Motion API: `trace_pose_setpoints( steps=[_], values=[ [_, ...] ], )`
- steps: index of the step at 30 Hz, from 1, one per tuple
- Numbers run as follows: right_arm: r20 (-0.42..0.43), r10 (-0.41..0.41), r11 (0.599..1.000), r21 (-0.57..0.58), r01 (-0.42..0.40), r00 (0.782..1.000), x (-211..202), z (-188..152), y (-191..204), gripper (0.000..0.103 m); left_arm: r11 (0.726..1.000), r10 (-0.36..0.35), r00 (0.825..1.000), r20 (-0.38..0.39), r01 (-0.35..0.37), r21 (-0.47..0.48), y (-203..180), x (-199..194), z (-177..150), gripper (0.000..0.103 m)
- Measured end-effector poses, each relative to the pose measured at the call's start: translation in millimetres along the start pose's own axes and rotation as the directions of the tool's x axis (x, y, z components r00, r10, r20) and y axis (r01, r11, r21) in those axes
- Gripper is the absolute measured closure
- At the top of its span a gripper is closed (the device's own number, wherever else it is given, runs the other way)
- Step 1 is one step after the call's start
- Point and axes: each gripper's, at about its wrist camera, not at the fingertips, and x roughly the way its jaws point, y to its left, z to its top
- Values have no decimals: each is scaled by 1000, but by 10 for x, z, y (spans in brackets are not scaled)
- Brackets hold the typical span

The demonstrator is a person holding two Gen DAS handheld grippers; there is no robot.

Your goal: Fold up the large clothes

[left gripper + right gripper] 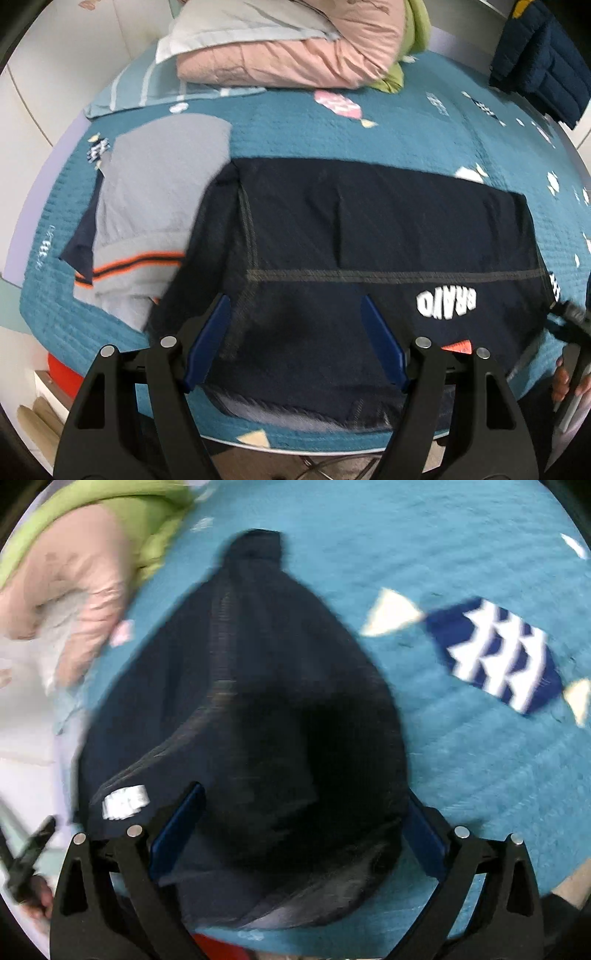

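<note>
A dark navy garment point(369, 236) with white "BRAVO" lettering lies folded flat on the teal bedspread point(332, 125). A grey sleeve with an orange stripe point(147, 206) sticks out at its left. My left gripper point(295, 314) is open above the garment's near edge, with nothing between its blue pads point(207, 339). In the right wrist view the same navy garment point(258, 709) fills the middle. My right gripper point(303, 805) is open over it, with one blue pad point(177, 830) on each side. The view is blurred.
A pink quilt point(295, 48), a pillow point(240, 22) and a green cloth point(413, 40) are piled at the far side of the bed. A navy puffer jacket point(543, 62) lies at the far right. The bed edge is close in front. A fish pattern point(495, 653) marks the bedspread.
</note>
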Motion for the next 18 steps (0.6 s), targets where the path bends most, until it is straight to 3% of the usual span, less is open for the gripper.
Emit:
trace_pose_setpoints(
  steps=[1, 2, 6, 8, 10, 11, 12, 13, 14, 16, 17, 18],
  values=[
    [-13, 133, 991, 24, -133, 991, -4, -11, 21, 8, 1000, 0, 1000, -6, 0, 5, -38, 8, -38, 29],
    [-15, 163, 986, 27, -162, 987, 2, -16, 31, 8, 1000, 2, 1000, -8, -2, 7, -62, 11, -65, 29],
    [-44, 83, 988, 136, -76, 996, 223, 1, -142, 8, 1000, -24, 999, -21, 24, 12, -184, 12, -209, 29],
    [-19, 109, 978, 183, -104, 994, 247, 8, -188, 8, 1000, -21, 999, -29, 21, 19, -224, 24, -253, 29],
    [9, 121, 982, 143, -121, 993, 195, 34, -123, 27, 999, -22, 999, -34, 22, 23, -267, 24, -297, 29],
    [3, 99, 989, 108, -99, 995, 207, 51, -77, 56, 999, -29, 999, -35, 29, 23, -276, 24, -308, 29],
    [-1, 71, 994, 79, -71, 997, 234, 66, -49, 72, 999, -38, 999, -38, 39, 21, -285, 27, -315, 29],
    [-7, 52, 997, 58, -51, 999, 277, 68, -15, 74, 999, -50, 998, -43, 51, 19, -305, 41, -319, 29],
    [-14, 46, 998, 49, -45, 999, 324, 105, 7, 74, 998, -51, 998, -47, 52, 20, -317, 55, -313, 29],
    [-43, 41, 999, 16, -41, 998, 431, 124, 84, 63, 999, -43, 998, -44, 44, 25, -358, 63, -307, 29],
    [-62, 69, 998, 1, -69, 996, 476, 143, 120, 46, 998, -45, 998, -42, 47, 29, -385, 65, -303, 29],
    [-62, 77, 997, -7, -77, 995, 447, 186, 88, 41, 998, -48, 998, -41, 50, 37, -422, 71, -294, 29]
  ],
)
